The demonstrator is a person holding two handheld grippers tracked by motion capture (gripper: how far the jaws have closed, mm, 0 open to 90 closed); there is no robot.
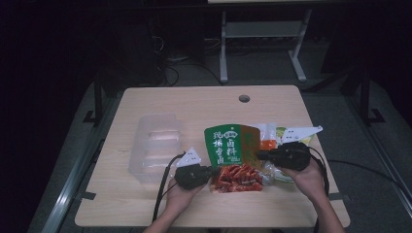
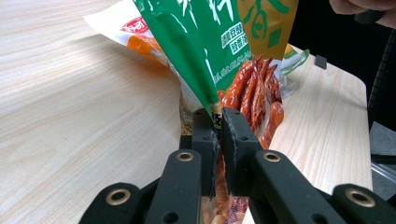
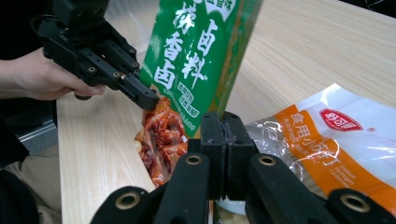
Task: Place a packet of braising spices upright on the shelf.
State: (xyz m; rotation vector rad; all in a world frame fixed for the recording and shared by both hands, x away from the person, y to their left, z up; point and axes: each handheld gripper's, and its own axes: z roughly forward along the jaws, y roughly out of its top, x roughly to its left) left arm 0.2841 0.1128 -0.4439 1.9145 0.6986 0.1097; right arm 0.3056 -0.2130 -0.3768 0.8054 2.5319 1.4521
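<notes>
Left tool [image 1: 212, 171] is pinching the lower left edge of the spice packet [image 1: 232, 145]; in the left gripper view its jaws are pressed onto the film with only the plastic between them. Right tool [image 1: 260, 156] is pinching the same packet at its right side, jaws pressed together on the seam in the right gripper view.

I see the packet held between both tools above the near right part of the counter [image 1: 194, 102]. Its upper half is printed green with white characters and an ochre panel at the right; its lower half is clear film showing red dried chillies [image 1: 239, 177]. It stands bowed and creased, glossy, with the chilli end low near the counter's front edge.

Behind the right tool lie a white and orange pouch [image 3: 336, 140] and further packets, close to the right edge. A clear plastic tray [image 1: 154, 145], ribbed and translucent, sits at the left half, well apart from the packet. Open wood-grain surface extends along the far edge, where I note a round cable hole [image 1: 244, 98], and along the front left corner.
</notes>
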